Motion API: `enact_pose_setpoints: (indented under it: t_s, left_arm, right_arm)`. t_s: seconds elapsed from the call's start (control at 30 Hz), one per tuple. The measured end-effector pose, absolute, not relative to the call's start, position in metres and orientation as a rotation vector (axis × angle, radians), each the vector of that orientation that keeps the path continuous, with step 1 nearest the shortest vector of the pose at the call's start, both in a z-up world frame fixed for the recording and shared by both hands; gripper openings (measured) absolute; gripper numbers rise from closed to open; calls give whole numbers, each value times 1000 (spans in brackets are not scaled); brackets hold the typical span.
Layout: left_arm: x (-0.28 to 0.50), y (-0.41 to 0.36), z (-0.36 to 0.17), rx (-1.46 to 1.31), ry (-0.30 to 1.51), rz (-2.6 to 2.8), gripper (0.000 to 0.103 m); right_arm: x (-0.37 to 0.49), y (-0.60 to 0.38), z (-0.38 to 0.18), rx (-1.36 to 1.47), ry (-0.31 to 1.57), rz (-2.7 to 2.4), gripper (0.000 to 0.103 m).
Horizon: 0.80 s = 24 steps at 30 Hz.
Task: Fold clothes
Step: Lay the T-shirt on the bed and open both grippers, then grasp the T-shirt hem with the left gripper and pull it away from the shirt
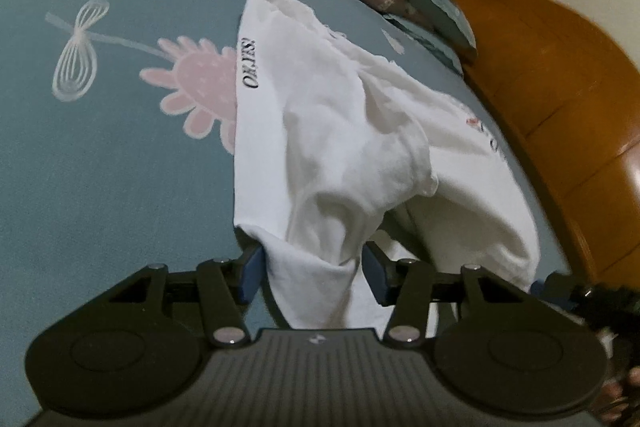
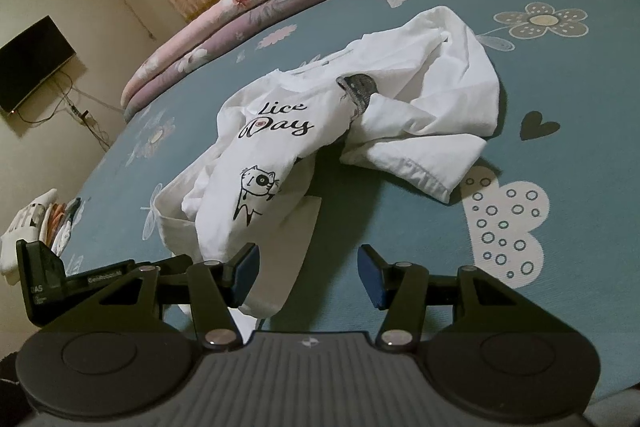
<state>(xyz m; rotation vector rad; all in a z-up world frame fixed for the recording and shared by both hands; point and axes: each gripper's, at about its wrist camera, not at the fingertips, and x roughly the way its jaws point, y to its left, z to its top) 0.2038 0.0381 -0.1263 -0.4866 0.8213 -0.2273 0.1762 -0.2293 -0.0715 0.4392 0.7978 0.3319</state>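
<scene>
Left wrist view showed your left tool (image 1: 312, 267) narrowed around a bunched hem of the shirt (image 1: 360, 131), crumpled on the bed (image 1: 100, 187); your right tool (image 2: 308, 273) gaped empty nearby. Pinch fewer layers, then spread.

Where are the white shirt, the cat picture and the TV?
white shirt (image 2: 452, 95): right wrist view, crumpled upper part.
cat picture (image 2: 256, 187): right wrist view, cat's face.
TV (image 2: 34, 63): right wrist view, dark screen.
</scene>
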Motion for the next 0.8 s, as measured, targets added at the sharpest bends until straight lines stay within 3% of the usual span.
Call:
enact_pose_setpoints:
  t_s: [0.03,0.1,0.2,0.8]
  left_arm:
    - [205,35,-125,-452,822,-213,40]
    - [206,33,-123,-421,829,-194,21]
    - [206,36,-119,-403,834,-176,13]
    - [250,105,-23,57,716,44,11]
  right_arm:
    - [176,-228,-72,436,798,336,59]
    - [176,-226,-71,427,796,340,59]
    - [175,-226,-69,412,791,338,59]
    - [179,-233,-65,397,767,308,59]
